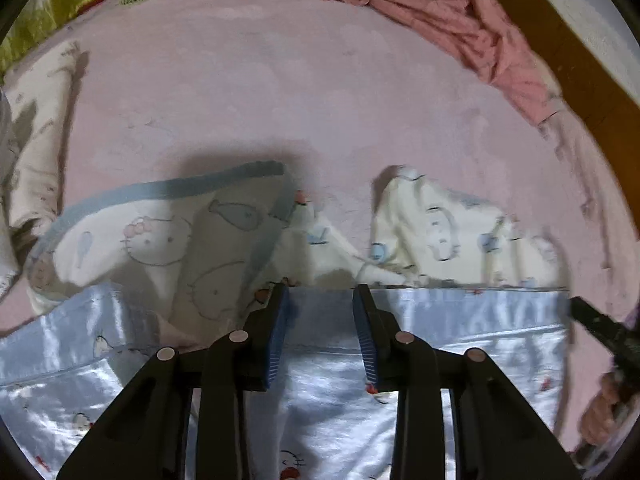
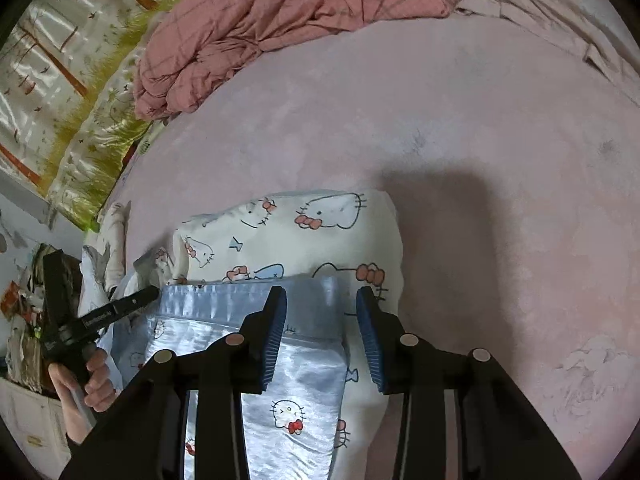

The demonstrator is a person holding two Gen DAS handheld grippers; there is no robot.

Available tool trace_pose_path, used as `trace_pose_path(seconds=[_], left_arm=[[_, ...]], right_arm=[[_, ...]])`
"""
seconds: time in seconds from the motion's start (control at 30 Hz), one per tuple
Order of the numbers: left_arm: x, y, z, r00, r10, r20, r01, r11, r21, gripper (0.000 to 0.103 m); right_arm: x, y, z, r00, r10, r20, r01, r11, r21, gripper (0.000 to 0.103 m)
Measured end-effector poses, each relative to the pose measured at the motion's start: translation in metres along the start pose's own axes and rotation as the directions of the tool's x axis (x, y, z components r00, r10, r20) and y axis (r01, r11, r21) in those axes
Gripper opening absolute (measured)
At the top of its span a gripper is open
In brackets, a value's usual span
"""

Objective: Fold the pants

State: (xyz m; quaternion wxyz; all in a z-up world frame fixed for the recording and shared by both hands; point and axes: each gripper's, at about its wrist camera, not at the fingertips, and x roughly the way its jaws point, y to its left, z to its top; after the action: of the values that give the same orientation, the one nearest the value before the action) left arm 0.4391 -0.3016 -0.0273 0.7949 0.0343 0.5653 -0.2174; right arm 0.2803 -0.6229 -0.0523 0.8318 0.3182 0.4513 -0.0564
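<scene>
Left wrist view: the left tongs (image 1: 320, 292) gape wide, holding nothing, above the cartoon-cat pajama pants (image 1: 132, 240) spread on the pink bed (image 1: 240, 100) just ahead. Right wrist view: the right tongs (image 2: 322, 294) also stand wide and empty over the pants' shiny blue folded layer (image 2: 292, 376). That slippery satin may slide and undo the fold.

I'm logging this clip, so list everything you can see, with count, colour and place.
pants: one pair, cream with cat print and shiny pale blue side, lying on the bed under both grippers
bed sheet: one, pink, covering the bed
quilt: one, rumpled dusty pink check, far end of the bed
curtain: one, shiny green and white, far left
left gripper: one, black with blue pads, open above the pants
right gripper: one, same colours, open above the pants
</scene>
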Motion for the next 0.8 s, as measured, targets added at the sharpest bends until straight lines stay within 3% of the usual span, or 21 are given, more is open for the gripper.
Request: trace_pose_path(seconds=[0.07,0.2,0.27,0.3,0.33,0.43,0.57,0.7,0.77,0.8], left_arm=[[0.001,-0.001,0.002,0.999,0.037,0.009,-0.037,0.999,0.006,0.03],[0.005,0.001,0.003,1.0,0.026,-0.001,-0.026,1.0,0.014,0.032],[0.009,0.003,0.001,0.999,0.037,-0.02,-0.036,0.999,0.028,0.032],[0.009,0.003,0.001,0.999,0.041,-0.025,-0.04,0.999,0.028,0.022],[0.008,0.004,0.001,0.999,0.04,-0.022,-0.039,0.999,0.024,0.0],[-0.005,0.01,-0.001,0.999,0.0,0.041,0.0,1.0,0.001,0.0],[-0.034,0.015,-0.001,0.986,-0.053,0.159,0.054,0.999,-0.001,0.0],[-0.06,0.017,0.0,0.962,-0.072,0.265,0.064,0.997,0.038,0.0],[-0.067,0.019,0.0,0.955,-0.096,0.279,0.081,0.995,0.065,0.0],[-0.064,0.02,0.001,0.964,-0.086,0.252,0.07,0.995,0.073,0.0]], right_arm=[[0.002,-0.003,-0.001,1.0,-0.007,-0.009,0.007,1.0,0.013,0.035],[0.001,-0.006,-0.002,1.0,-0.02,-0.011,0.02,1.0,0.007,0.035],[0.0,-0.004,-0.002,1.0,-0.022,-0.014,0.022,1.0,-0.006,0.029],[0.001,-0.002,-0.003,0.999,-0.026,-0.018,0.026,0.999,-0.019,0.021],[0.004,0.0,-0.004,0.999,-0.031,-0.026,0.03,0.999,-0.031,0.017],[0.008,0.005,-0.006,0.999,-0.037,-0.025,0.036,0.998,-0.048,0.003],[-0.01,0.017,-0.008,0.998,0.015,0.054,-0.01,0.995,-0.1,0.003],[-0.03,0.027,-0.01,0.992,0.082,0.099,-0.068,0.988,-0.137,0.003],[-0.037,0.029,-0.01,0.991,0.069,0.118,-0.052,0.989,-0.142,0.003],[-0.039,0.029,-0.01,0.991,0.064,0.118,-0.047,0.989,-0.141,0.003]])
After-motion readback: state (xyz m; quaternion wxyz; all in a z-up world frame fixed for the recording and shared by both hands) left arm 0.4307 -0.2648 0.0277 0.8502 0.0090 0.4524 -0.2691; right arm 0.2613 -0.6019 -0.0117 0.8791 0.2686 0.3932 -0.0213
